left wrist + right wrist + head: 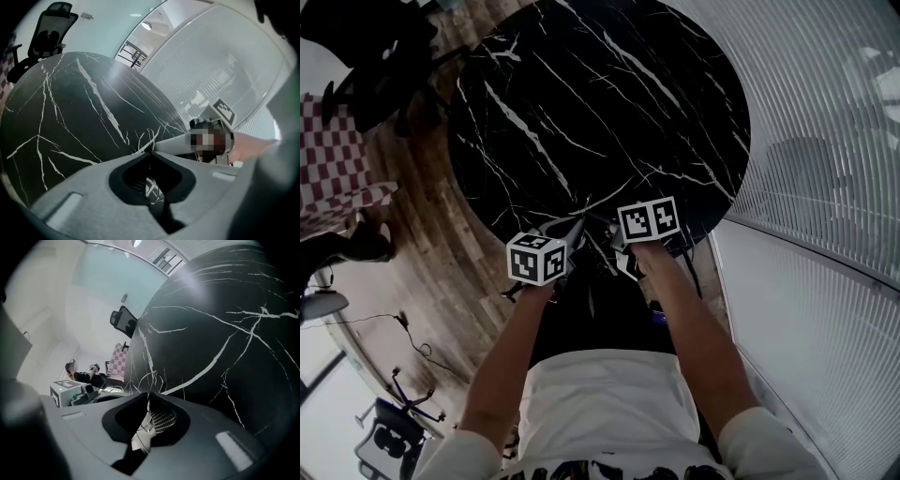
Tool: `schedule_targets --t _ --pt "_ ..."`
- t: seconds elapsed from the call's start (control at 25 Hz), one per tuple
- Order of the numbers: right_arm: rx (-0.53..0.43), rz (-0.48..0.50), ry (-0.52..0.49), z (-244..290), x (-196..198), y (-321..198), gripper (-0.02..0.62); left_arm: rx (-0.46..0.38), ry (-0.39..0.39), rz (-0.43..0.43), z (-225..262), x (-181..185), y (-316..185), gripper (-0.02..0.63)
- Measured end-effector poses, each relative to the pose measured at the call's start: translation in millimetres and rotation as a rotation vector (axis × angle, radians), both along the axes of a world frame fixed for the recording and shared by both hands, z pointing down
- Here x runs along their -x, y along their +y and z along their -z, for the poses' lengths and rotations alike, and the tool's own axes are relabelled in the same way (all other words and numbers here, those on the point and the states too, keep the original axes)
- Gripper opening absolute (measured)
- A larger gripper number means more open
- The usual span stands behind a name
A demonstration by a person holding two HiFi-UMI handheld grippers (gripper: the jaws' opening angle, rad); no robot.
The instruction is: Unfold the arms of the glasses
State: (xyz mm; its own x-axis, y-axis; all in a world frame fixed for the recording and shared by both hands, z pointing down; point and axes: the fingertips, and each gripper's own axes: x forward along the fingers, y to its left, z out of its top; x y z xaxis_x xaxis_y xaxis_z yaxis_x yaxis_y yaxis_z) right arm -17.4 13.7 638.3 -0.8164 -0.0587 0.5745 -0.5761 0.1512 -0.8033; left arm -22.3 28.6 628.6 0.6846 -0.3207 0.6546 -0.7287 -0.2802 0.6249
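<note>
Your left gripper is pinched tight on the wire glasses, which sit just past both tips. Your right gripper is clamped on them too, over the table edge. Frame arms are too thin to make out.

My bare left forearm and right forearm reach forward side by side, both tilted downward, tips converging near the middle. The left gripper has its jaws pinched onto the thin wire glasses. The right gripper is pinched onto the same wire.
</note>
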Motion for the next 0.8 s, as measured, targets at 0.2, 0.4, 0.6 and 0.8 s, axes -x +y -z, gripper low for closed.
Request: schedule_targets --t 0.2,0.4,0.6,0.8 --pt "-0.012 0.007 0.008 1 0 0 0.008 -0.006 -0.005 0.002 0 3 0 0.008" --pt "-0.017 0.025 0.029 2 -3 1 0.005 -0.007 -0.008 0.003 1 5 0 0.008" --pt "-0.020 0.054 0.058 3 -6 2 0.005 -0.010 -0.008 -0.001 2 5 0 0.008" --pt "-0.031 0.114 0.118 2 -12 2 0.002 -0.005 -0.013 -0.004 1 7 1 0.008"
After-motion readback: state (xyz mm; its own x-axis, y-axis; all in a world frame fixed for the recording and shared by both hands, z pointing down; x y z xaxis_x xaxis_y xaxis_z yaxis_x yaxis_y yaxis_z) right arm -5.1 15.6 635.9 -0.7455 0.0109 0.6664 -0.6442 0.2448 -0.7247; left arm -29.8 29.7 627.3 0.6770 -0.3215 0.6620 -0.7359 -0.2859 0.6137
